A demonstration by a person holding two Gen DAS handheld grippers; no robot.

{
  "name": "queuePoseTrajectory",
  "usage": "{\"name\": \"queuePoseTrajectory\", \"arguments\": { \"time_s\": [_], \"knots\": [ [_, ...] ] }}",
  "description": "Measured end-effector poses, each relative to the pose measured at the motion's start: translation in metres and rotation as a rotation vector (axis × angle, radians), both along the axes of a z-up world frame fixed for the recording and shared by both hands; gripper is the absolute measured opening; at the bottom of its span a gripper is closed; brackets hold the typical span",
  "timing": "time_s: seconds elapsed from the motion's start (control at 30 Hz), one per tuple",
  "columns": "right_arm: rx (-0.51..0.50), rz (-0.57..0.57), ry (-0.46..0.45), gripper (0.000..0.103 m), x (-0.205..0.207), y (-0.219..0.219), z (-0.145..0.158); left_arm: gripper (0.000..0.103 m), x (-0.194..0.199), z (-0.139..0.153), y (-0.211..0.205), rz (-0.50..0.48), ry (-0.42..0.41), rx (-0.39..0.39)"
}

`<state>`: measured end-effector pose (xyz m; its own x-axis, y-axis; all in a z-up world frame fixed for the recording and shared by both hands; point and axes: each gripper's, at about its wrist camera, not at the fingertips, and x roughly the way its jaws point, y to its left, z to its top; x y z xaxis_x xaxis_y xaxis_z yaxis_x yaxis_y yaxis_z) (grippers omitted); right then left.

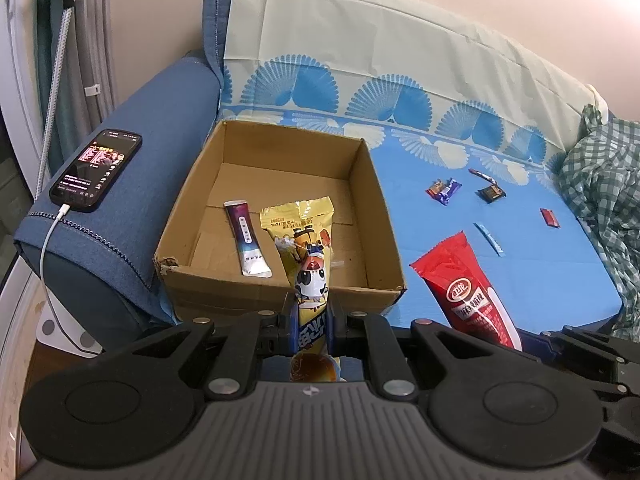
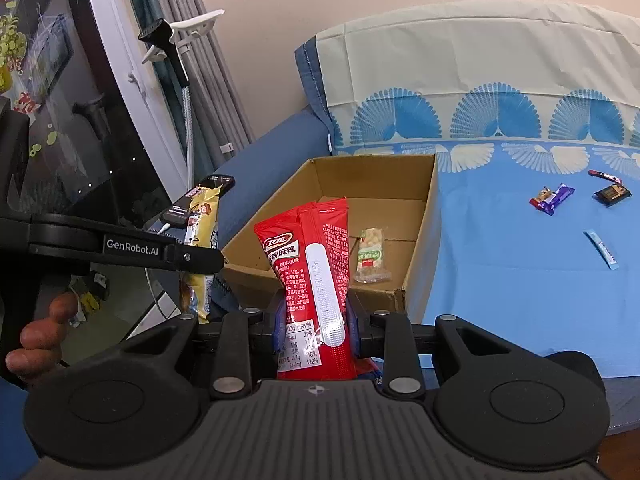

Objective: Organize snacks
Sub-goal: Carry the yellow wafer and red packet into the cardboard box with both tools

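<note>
Glossy crinkled yellow packet (image 1: pixel 310 280), red packet (image 2: pixel 316 276), matte cardboard box (image 1: pixel 376 216)

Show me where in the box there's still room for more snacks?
The cardboard box has a bare floor along its back wall and right side. Its front left is taken by the purple sachet; a peanut bar lies further in.
</note>
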<state>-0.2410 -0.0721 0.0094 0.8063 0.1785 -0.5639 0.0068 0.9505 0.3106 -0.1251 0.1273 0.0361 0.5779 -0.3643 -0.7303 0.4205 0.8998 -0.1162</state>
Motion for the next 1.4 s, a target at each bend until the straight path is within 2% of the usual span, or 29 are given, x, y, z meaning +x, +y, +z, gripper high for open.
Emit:
{"name": "queuePoseTrajectory", "arguments": {
  "time_s": [0.67, 1.13, 1.4],
  "knots": [
    [0.005, -0.023, 0.057, 0.031, 0.045, 0.002, -0.004, 0.014, 0.05, -0.001, 0.007, 0.054, 0.008, -0.003],
    [0.011, -0.012, 0.1, 0.031, 0.105, 0.004, -0.007, 0.014, 0.104, -0.003, 0.001, 0.08, 0.026, -0.015],
    [0.027, -0.033, 0.129, 0.031, 0.146, -0.003, -0.018, 0.014, 0.145, -0.018, -0.009, 0.095, 0.068, 0.008]
  ]
}}
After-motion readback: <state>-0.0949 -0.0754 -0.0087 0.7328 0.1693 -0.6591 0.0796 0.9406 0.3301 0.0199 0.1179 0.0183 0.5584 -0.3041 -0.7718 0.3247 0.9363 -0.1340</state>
